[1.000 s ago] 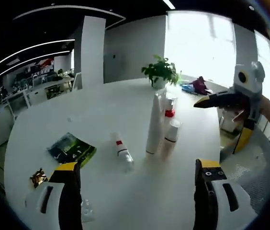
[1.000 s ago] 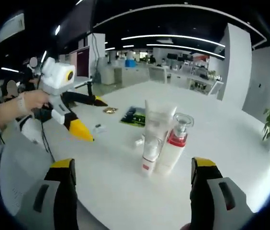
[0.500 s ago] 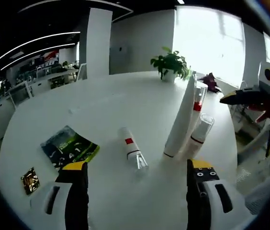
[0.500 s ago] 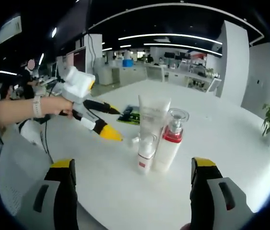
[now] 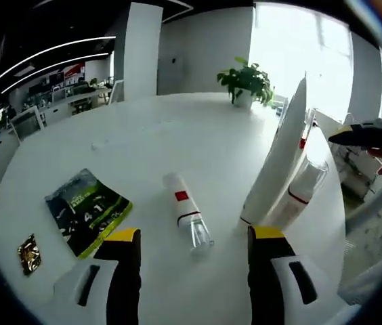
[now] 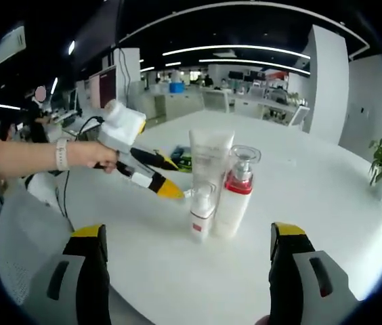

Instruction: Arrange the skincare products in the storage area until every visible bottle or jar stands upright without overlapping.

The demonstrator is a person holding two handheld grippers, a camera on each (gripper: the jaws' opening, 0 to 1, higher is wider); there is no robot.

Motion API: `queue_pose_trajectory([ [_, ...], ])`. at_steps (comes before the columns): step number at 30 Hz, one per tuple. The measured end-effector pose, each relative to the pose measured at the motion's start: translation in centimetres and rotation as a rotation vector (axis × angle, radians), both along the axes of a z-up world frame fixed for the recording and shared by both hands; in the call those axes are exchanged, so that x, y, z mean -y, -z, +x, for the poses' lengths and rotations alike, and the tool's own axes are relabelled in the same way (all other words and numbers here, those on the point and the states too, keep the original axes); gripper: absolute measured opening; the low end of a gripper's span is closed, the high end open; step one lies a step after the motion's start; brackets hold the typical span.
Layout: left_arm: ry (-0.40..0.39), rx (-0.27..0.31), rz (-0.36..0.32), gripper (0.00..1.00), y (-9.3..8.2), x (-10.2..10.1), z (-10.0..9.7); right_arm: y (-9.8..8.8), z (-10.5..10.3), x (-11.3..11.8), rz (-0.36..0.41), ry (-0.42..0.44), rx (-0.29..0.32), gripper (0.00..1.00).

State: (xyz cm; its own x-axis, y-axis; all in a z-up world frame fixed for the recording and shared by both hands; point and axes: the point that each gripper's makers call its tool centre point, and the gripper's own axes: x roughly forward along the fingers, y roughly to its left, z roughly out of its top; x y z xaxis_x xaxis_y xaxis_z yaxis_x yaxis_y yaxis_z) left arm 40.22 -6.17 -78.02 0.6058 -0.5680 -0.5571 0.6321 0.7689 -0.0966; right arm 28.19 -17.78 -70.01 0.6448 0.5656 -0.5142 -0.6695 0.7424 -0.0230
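While three skincare containers stand upright in a tight cluster on the round white worktop (image 5: pixel 143 135), a fourth lies on its side. In the left gripper view the lying one, a small clear bottle (image 5: pixel 186 219) with a white body and a red label, sits at lower centre, just above the gap between the yellow-tipped jaws of the left gripper (image 5: pixel 189 238), which are parted wide and hold nothing. To its right in that frame rise a tall white tube (image 5: pixel 276 157) leaning across the picture, a pump bottle with a red collar (image 5: pixel 304 139) mostly hidden behind it, and a short white bottle (image 5: pixel 297 200) with a clear cap, touching or nearly touching one another. Two flat items lie at the lower left: a green and black packet (image 5: pixel 86 210) and a small gold sachet (image 5: pixel 28 252). One potted plant (image 5: pixel 247 81) stands at the far edge, top centre. In the right gripper view the same three upright containers stand at centre, tube (image 6: pixel 208 160) behind, pump bottle (image 6: pixel 233 196) right, short bottle (image 6: pixel 200 214) left. The right gripper (image 6: pixel 187 238) is spread wide at the bottom of that frame, empty. The left gripper (image 6: pixel 160 176) enters there from the left, held by a hand (image 6: pixel 103 156), its yellow tips close beside the short bottle.
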Motion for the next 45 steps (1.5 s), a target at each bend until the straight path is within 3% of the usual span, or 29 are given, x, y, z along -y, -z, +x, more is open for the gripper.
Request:
queue_pose_trajectory([
  [22, -0.040, 0.008, 0.046, 0.42, 2.3, 1.8, 3.2, 0.9, 0.4, 0.4, 0.009, 0.012, -0.022, 0.98],
  [35, -0.035, -0.035, 0.048, 0.38, 3.6, 2.3, 3.6, 0.8, 0.4, 0.7, 0.006, 0.022, -0.025, 0.98],
  [45, -0.048, -0.021, 0.066, 0.35, 3.8, 2.1, 4.0, 0.6, 0.5, 0.8, 0.029, 0.035, -0.030, 0.96],
])
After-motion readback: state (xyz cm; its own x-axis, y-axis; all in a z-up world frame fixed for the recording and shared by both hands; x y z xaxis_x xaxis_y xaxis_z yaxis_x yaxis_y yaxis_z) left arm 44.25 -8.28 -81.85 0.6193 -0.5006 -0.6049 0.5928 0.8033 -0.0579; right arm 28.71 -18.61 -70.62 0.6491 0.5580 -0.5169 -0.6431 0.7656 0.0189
